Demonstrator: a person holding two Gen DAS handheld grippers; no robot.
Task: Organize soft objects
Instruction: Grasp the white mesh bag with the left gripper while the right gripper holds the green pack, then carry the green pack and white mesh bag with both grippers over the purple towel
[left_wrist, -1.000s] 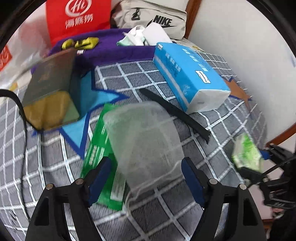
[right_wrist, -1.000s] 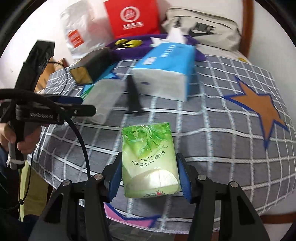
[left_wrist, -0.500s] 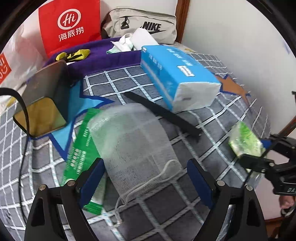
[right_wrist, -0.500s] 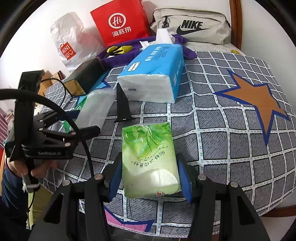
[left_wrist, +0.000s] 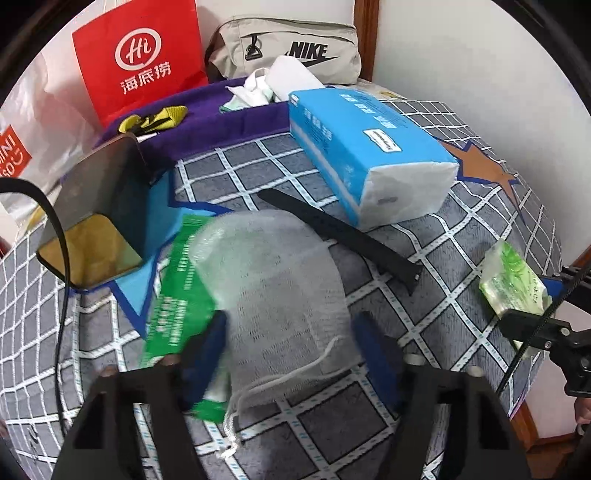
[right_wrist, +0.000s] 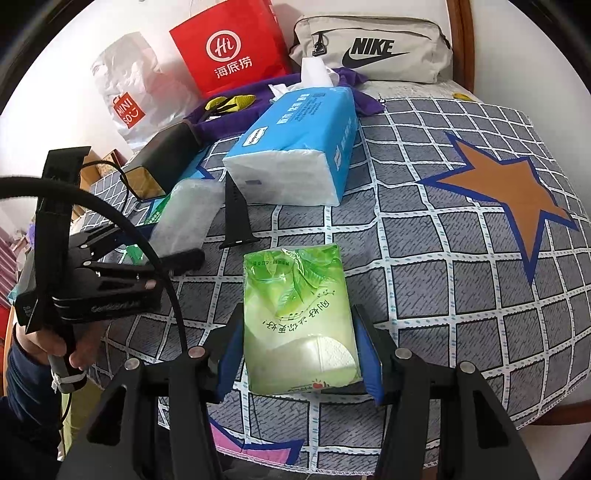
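Tissues (right_wrist: 299, 317), a green pack, sit clamped in my right claw (right_wrist: 299, 354), near the blue tissue box (right_wrist: 295, 147). My left claw (left_wrist: 291, 350) gapes wide around the mesh bag (left_wrist: 273, 291), beside that box.

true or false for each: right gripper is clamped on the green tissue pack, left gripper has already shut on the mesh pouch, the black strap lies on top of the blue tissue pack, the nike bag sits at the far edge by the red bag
1. The right gripper is clamped on the green tissue pack. True.
2. The left gripper has shut on the white mesh pouch. False: its fingers straddle the pouch, with a gap on the right side.
3. The black strap lies on top of the blue tissue pack. False: it lies on the checked cloth in front of the pack.
4. The Nike bag sits at the far edge beside the red bag. True.
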